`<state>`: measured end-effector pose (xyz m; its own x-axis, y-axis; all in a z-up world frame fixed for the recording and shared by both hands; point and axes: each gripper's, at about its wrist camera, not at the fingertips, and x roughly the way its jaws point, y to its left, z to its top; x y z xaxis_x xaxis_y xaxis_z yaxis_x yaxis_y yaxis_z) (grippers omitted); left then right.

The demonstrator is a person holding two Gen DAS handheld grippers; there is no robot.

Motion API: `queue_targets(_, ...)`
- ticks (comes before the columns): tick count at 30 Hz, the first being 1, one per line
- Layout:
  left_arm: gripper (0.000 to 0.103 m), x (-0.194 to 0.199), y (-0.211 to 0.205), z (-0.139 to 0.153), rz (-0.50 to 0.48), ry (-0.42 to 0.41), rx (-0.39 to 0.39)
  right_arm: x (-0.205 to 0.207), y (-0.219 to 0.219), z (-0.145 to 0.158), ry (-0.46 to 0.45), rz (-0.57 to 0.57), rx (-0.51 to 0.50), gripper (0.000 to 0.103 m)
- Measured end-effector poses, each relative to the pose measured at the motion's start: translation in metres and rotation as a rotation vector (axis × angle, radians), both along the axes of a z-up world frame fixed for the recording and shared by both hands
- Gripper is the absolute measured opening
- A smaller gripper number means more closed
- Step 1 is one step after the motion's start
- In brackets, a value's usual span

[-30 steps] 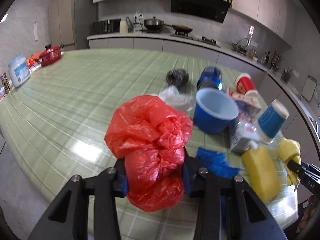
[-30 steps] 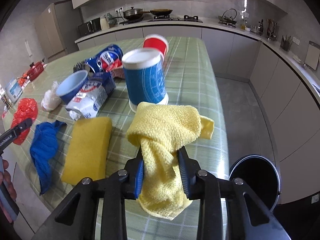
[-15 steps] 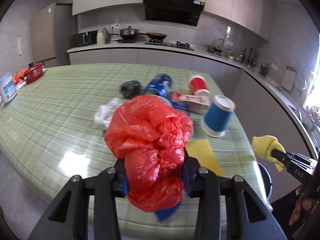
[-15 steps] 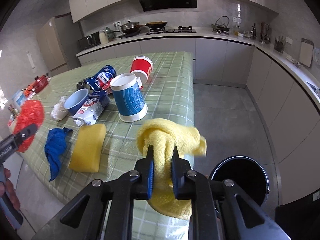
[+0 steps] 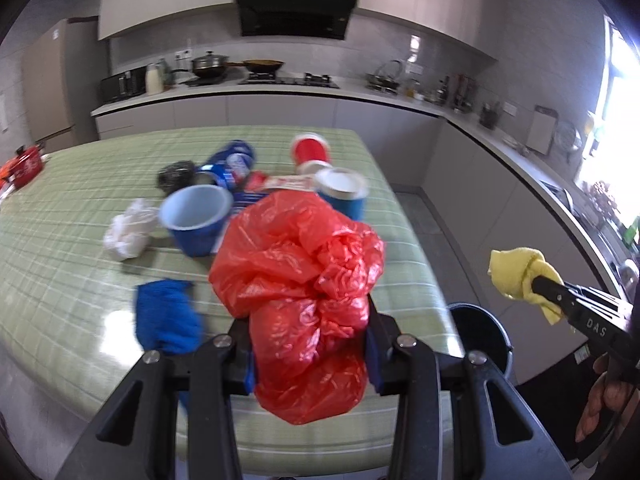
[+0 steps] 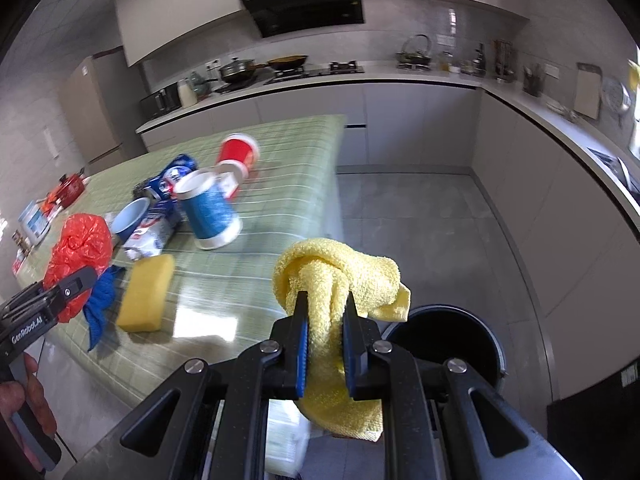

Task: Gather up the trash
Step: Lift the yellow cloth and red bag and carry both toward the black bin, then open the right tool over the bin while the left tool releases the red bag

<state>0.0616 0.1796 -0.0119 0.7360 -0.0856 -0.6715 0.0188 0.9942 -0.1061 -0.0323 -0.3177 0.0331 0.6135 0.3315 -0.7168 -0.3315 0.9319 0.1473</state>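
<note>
- Right wrist view: the jaws of the right gripper are clamped on a bunched yellow cloth, which stands above the jaws and hangs below them.
- Just beyond and below the cloth, a little right of the jaw line, sits the open black bin on the floor, off the bench edge.
- Left wrist view: the jaws of the left gripper are clamped on a crumpled red plastic bag, which bulges upward and hangs below them.
- From this side the bin lies down and to the right, past the bench corner, with the bench between.
- Judged from both views, the right hand is nearer the bin, so the cloth looks set to drop first.
- Cups, a sponge and a blue rag lie on the bench.
</note>
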Motion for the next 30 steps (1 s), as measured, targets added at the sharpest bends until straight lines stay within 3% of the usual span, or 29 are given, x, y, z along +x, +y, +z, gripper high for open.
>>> queue_targets(16, 0.041, 0.015, -0.133, -0.009, -0.184, 0.038, 0.004, 0.009, -0.107, -0.015, 0.033, -0.059, 0.011, 0.015)
queue_targets(30, 0.041, 0.026, -0.201, -0.040, -0.196, 0.114, 0.006, 0.033, -0.158, -0.055, 0.084, 0.011, -0.007, 0.015)
